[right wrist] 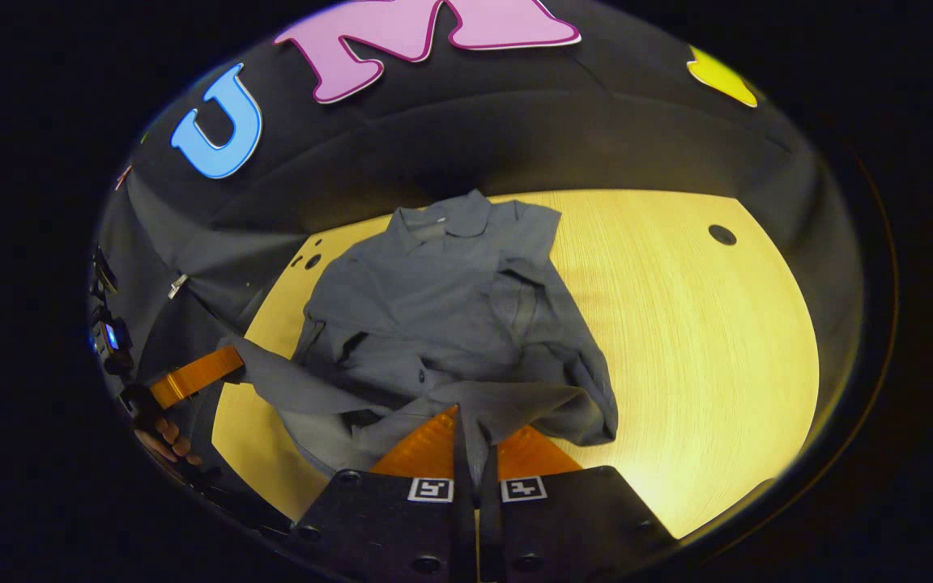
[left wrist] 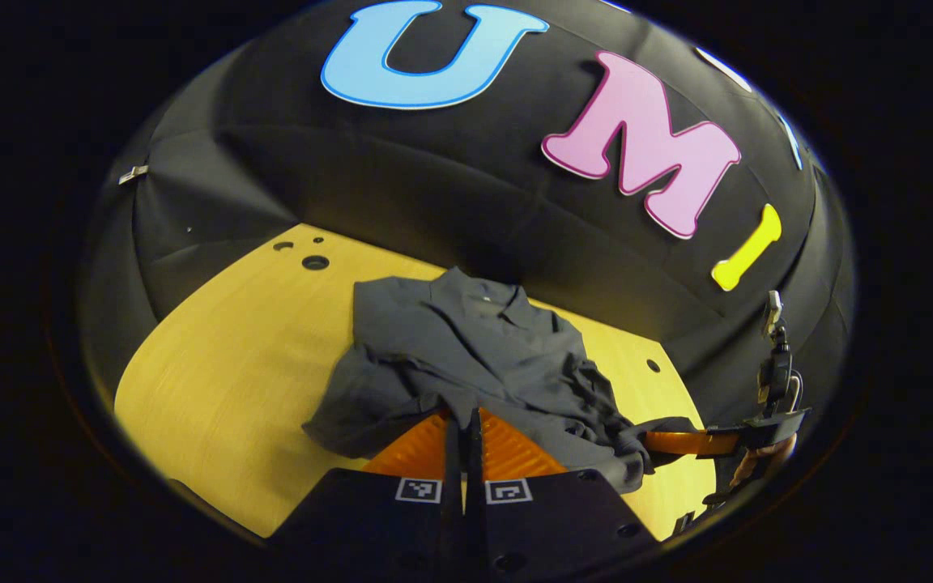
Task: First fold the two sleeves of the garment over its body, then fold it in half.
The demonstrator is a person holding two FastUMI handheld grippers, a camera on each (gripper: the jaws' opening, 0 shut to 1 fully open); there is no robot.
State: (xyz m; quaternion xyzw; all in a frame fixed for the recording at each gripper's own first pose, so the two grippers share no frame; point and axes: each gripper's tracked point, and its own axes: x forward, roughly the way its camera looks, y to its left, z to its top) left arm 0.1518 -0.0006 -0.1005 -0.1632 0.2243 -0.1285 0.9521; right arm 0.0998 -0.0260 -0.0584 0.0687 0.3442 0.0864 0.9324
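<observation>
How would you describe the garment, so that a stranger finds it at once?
Look at the yellow wooden table before the black cloth wall. On it lies the dark grey shirt, rumpled, its collar toward the wall. It is the single soft thing there, with both grippers' fingers clamped on its near edge.

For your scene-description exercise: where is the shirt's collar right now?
In the right gripper view the collar lies at the shirt's far end, toward the booth wall, on the wooden table, away from both grippers gripping the near hem.

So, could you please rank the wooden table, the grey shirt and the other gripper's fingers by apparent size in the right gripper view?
1. Light wooden table, the largest.
2. Dark grey collared shirt, covering much of the table's left half.
3. The left gripper's fingers, smallest, though they sit at the distorted edge, clamped on the shirt's hem.
</observation>
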